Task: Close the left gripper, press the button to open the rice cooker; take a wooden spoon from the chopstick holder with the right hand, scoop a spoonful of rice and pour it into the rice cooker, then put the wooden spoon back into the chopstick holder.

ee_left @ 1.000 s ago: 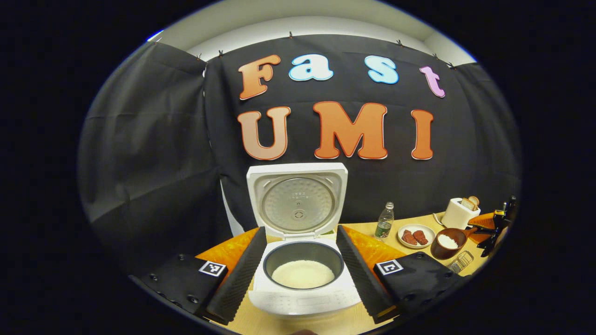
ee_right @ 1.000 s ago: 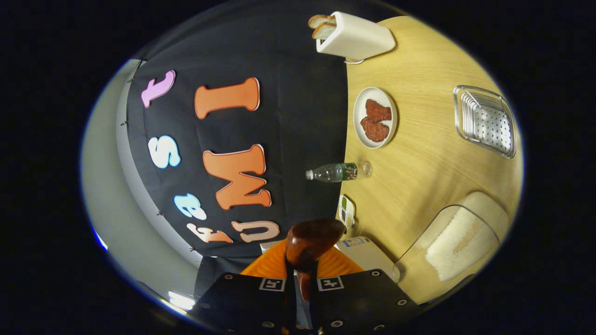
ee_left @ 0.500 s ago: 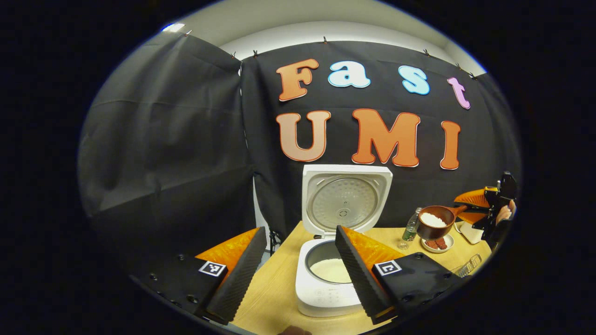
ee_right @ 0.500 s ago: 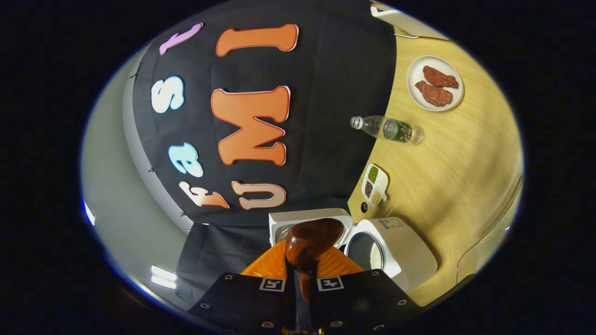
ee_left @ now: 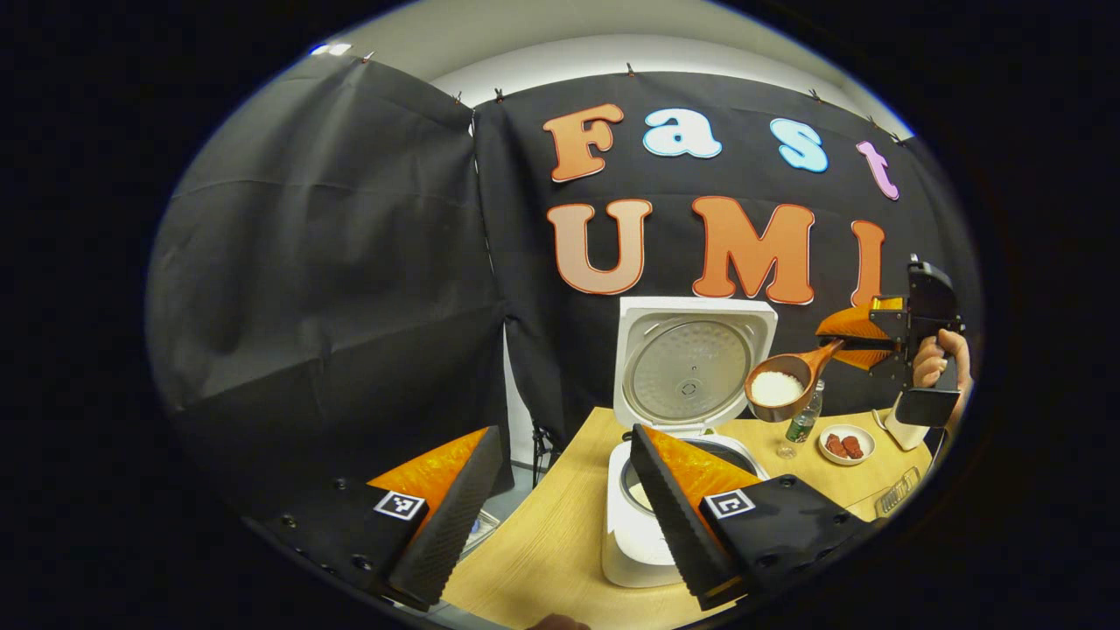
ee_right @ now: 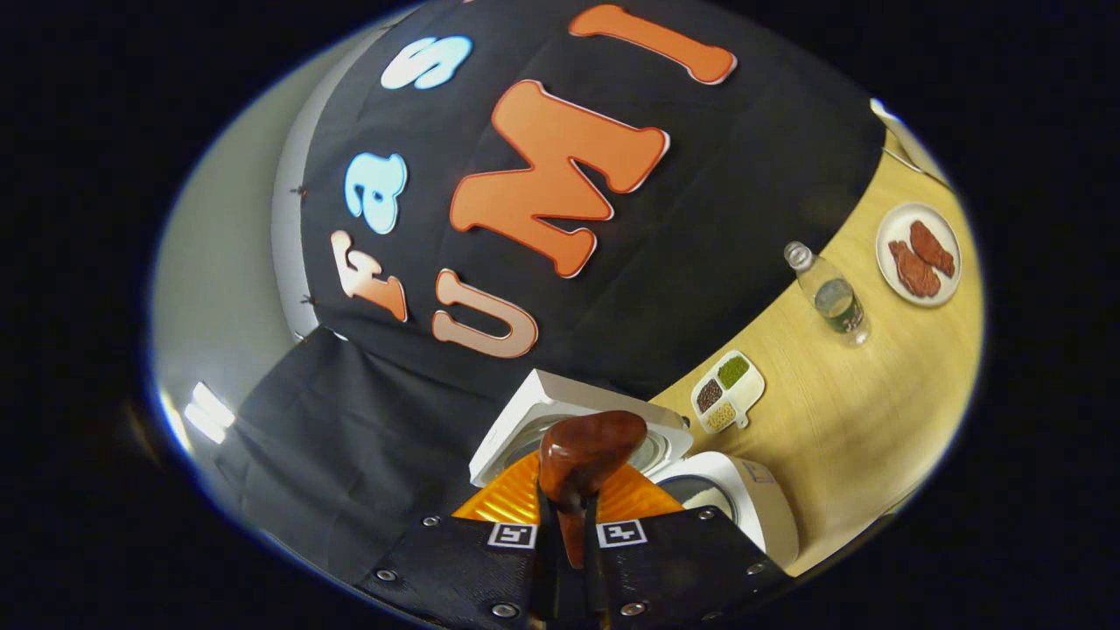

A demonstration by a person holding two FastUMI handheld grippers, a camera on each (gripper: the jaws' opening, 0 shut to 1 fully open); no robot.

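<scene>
Now, notes by view.
Left gripper view, change: left gripper [ee_left: 560,516] has pulled back leftward; its jaws stand spread, holding nothing.
Cooker: rice cooker [ee_left: 674,455] sits open on the table [ee_left: 542,551], lid up.
Spoon: wooden spoon [ee_left: 777,387], heaped with white rice, has risen beside the lid, carried by the right gripper [ee_left: 866,337] in a hand [ee_left: 936,363].
Meaning: pouring looks next.
Right gripper view, grip: right gripper [ee_right: 567,534] jaws pinch the spoon handle [ee_right: 573,525]; bowl's brown underside now overlaps the cooker [ee_right: 744,507].

White rice cooker [ee_left: 691,367]; brown wooden spoon [ee_left: 783,385]; white rice [ee_left: 776,387].
</scene>
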